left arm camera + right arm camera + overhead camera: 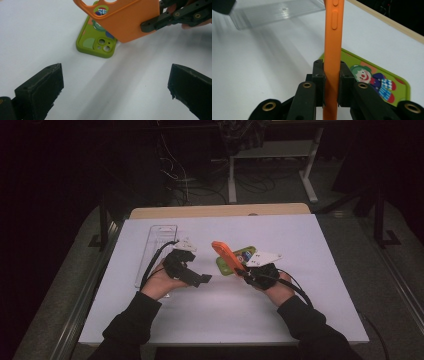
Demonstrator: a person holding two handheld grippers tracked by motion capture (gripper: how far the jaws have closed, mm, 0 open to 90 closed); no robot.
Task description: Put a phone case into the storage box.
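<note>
no readable text (clown picture only)

There were two phone cases (one orange [223, 255], one green [239, 260]), one clear tray [159, 240] and two grippers.

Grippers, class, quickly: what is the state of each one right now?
Left gripper: open, holding nothing.
Right gripper: closed on the orange phone case, held above the green phone case.
</note>
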